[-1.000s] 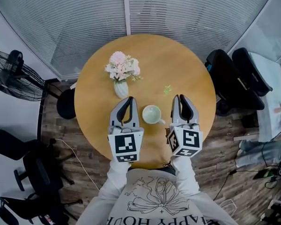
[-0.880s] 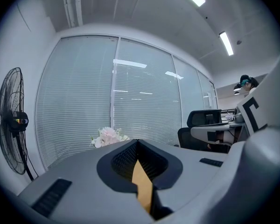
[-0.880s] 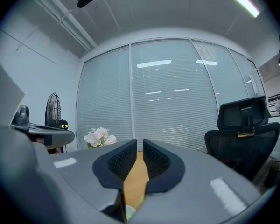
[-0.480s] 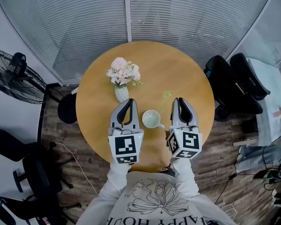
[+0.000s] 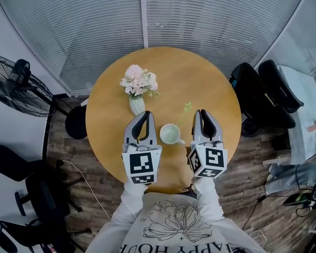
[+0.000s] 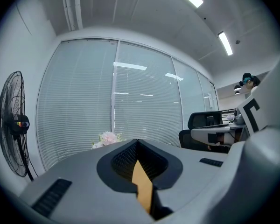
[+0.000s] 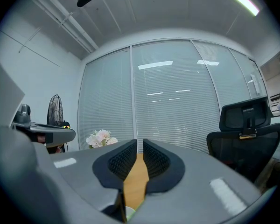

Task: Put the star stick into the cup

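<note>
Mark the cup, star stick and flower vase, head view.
cup [image 5: 170,134]: head view, inside of the bowl.
star stick [image 5: 187,107]: head view, green star end.
flower vase [image 5: 137,105]: head view, white body.

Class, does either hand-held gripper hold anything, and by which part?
Nothing is held: the left hand-held gripper and right hand-held gripper are empty; the small green star stick lies on the round wooden table.

Star stick [image 5: 187,107] tiny, shape unclear; fan [image 5: 13,86] cut by left edge.
</note>
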A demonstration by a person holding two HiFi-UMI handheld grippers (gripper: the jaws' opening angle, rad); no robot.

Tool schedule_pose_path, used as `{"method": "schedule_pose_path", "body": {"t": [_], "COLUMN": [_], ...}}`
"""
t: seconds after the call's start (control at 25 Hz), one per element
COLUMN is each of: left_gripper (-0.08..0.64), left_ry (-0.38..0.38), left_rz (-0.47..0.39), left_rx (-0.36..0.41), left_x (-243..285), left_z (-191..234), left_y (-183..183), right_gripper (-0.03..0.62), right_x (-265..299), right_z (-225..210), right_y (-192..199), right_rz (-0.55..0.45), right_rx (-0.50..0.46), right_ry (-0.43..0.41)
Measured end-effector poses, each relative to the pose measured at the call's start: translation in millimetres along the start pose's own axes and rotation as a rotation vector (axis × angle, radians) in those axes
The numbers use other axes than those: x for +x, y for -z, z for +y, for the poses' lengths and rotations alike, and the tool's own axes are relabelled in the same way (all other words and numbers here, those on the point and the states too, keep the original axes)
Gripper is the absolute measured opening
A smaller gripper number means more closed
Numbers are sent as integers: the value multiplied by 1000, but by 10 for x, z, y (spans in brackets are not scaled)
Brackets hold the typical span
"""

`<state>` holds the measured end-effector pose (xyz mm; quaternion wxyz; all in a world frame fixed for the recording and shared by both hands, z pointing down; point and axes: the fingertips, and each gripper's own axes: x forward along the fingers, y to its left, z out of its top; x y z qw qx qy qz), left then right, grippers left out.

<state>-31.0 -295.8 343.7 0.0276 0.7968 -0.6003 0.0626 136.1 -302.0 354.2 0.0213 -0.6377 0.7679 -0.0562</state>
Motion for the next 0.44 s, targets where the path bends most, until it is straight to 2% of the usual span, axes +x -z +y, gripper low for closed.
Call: {"method": "schedule_pose_path", "body": {"t": [0.44], "left_gripper": [6], "left_ry": [-5], "left_rz": [-5], "left_rx": [2], "left_x": [-43], "left_z": [-10], "left_y": [-12], "right_gripper": [52], "right_x": [-30], "right_z": [0], "right_y": [0], "right_rz": [1], "right_rx": [1], "right_ry": [-4]}}
